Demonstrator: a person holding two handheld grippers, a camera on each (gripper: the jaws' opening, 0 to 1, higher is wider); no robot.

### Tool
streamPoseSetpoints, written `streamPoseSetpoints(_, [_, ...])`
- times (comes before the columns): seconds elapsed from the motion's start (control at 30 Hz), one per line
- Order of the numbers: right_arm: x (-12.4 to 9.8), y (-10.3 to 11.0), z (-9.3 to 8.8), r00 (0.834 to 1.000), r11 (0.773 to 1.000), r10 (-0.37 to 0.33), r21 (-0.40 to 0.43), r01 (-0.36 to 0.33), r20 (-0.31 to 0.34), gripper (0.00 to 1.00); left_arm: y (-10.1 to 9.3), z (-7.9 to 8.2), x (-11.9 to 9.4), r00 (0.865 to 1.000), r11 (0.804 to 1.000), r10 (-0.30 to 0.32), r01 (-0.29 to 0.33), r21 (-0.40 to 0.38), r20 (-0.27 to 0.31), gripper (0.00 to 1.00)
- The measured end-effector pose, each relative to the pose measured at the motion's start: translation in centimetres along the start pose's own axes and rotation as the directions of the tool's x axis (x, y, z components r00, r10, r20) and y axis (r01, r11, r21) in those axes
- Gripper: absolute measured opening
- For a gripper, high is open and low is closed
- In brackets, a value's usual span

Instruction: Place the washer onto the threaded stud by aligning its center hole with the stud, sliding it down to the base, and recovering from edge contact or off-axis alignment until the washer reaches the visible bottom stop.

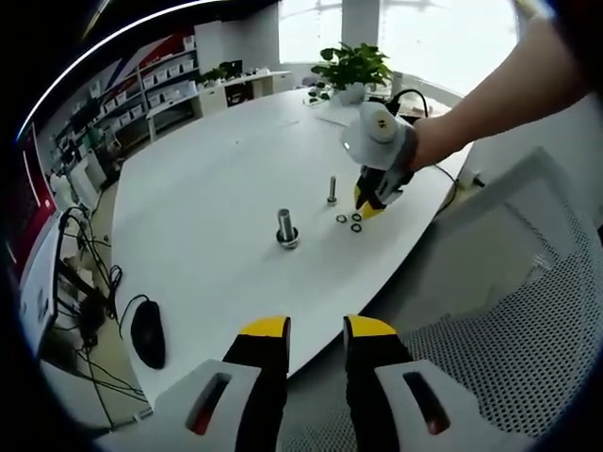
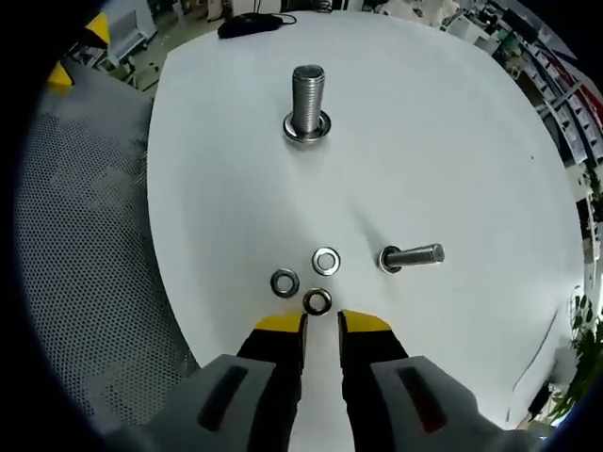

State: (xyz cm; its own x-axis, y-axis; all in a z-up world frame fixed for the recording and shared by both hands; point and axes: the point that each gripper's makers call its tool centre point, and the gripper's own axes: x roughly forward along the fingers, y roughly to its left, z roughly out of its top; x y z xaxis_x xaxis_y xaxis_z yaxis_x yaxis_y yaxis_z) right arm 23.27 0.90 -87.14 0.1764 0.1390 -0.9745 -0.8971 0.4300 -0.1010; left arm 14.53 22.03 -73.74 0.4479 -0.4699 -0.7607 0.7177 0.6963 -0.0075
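White table point(image 2: 452, 141) below, right gripper point(image 2: 322, 323) narrowly parted, empty, beside a washer point(image 2: 317, 301).

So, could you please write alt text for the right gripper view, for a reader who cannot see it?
The right tool, jaws slightly apart and holding nothing, hovers just short of three washers lying loose on a white table. Beyond them a large threaded stud stands upright; a smaller stud stands to the right.
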Motion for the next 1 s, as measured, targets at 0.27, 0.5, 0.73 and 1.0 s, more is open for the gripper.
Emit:
streamPoseSetpoints(0.27, [-0.1, -0.3, 0.6, 0.999, 0.997, 0.020, 0.075, -0.024, 0.047, 0.15, 0.2, -0.1, 0.0, 1.000, 1.000, 0.009, -0.009, -0.007, -0.005, 0.20])
streamPoseSetpoints(0.5, [0.1, -0.1, 1.5, 0.996, 0.990, 0.039, 0.130, -0.050, 0.085, 0.16, 0.3, -0.1, 0.1, 1.000, 1.000, 0.010, -0.010, -0.009, -0.008, 0.20])
streamPoseSetpoints(0.73, [0.2, -0.4, 2.4, 0.994, 0.991, 0.041, 0.120, -0.053, 0.099, 0.16, 0.3, -0.2, 0.1, 1.000, 1.000, 0.011, -0.011, -0.008, -0.014, 0.20])
streamPoseSetpoints(1.0, [0.3, -0.5, 2.4, 0.996, 0.986, 0.053, 0.155, -0.063, 0.069, 0.16, 0.1, -0.3, 0.1, 1.000, 1.000, 0.004, -0.004, -0.001, -0.019, 0.20])
